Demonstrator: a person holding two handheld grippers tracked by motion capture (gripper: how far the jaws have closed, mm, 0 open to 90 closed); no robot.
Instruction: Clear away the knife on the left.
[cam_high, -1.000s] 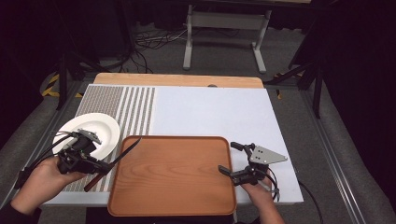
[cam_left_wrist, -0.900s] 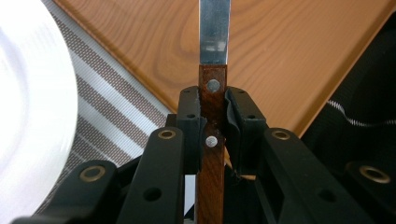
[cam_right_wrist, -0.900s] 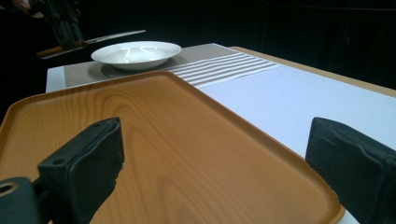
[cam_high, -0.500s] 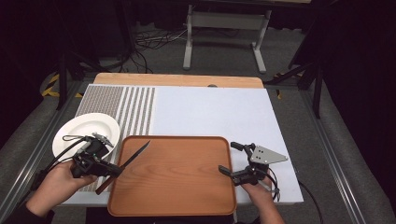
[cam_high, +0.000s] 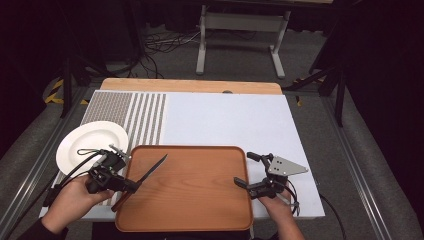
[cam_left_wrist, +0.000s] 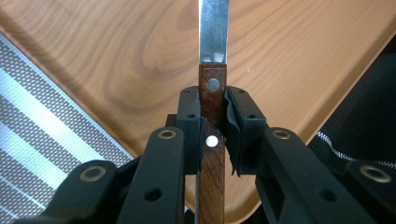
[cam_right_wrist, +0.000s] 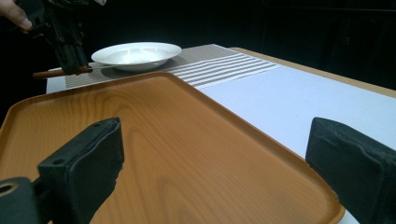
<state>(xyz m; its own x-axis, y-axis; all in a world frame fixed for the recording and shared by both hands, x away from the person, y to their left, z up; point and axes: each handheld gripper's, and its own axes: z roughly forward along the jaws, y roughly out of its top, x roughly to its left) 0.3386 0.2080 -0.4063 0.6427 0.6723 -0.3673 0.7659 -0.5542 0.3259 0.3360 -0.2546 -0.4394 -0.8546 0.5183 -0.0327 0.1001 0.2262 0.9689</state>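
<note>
the left gripper (cam_high: 131, 187) is clamped on a knife (cam_high: 145, 177), its pads pinching the brown wooden handle from both sides, just behind the steel blade, with one rivet at the pads' front end and a second between them. the knife hangs over the left part of the wooden tray (cam_high: 200, 210), blade tip pointing toward the tray's middle, handle end trailing back past the tray's left rim. whether the blade touches the wood or floats just above it is hard to tell from the high view; in the right gripper view it looks slightly raised.

the right gripper (cam_high: 247, 170) rests at the tray's right edge with its jaws spread wide and nothing between them.

a white plate (cam_high: 85, 142) sits on the striped mat (cam_high: 145, 115), left of the tray and apart from the knife.

the knife looks stiff and fairly light, a thin flat blade on a heavier handle, so it should balance near the present hold. the polished wood could slip or swivel between the pads if the squeeze eases, and the narrow handle gives little surface. the handle near the blade is the sensible place to hold; the blade itself is slick and sharp.
</note>
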